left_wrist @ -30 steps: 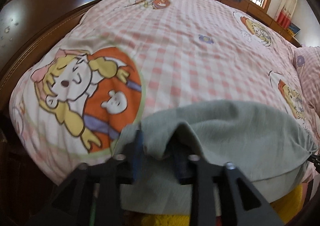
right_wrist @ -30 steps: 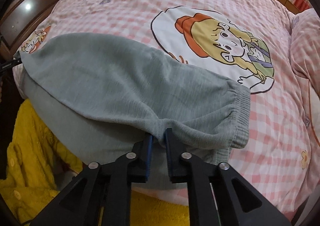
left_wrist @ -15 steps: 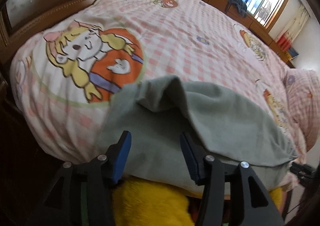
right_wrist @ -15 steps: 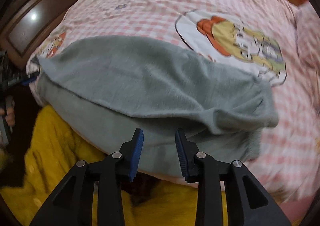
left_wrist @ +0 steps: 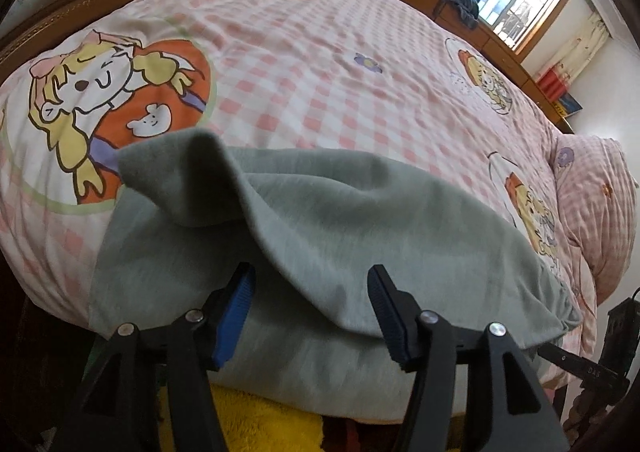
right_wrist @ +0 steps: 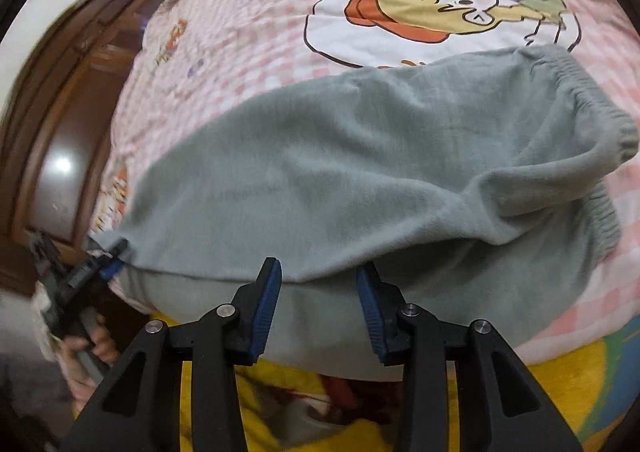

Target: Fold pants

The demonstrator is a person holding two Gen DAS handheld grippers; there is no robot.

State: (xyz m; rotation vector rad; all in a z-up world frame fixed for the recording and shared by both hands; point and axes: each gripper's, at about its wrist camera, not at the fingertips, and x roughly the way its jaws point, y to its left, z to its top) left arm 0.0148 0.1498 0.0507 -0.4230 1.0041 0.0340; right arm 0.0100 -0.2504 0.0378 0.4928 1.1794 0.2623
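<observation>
Grey pants [left_wrist: 344,220], folded over on themselves, lie along the near edge of a bed covered by a pink checked quilt [left_wrist: 320,64] with cartoon prints, the elastic waistband [right_wrist: 580,92] at the right end. The left gripper [left_wrist: 310,304] has just been opening; its jaws stand moderately wide and grip nothing, the upper layer's near edge draping between them. The right gripper [right_wrist: 318,292], jaws likewise just parted and empty, sits at that edge near the middle of the pants.
</observation>
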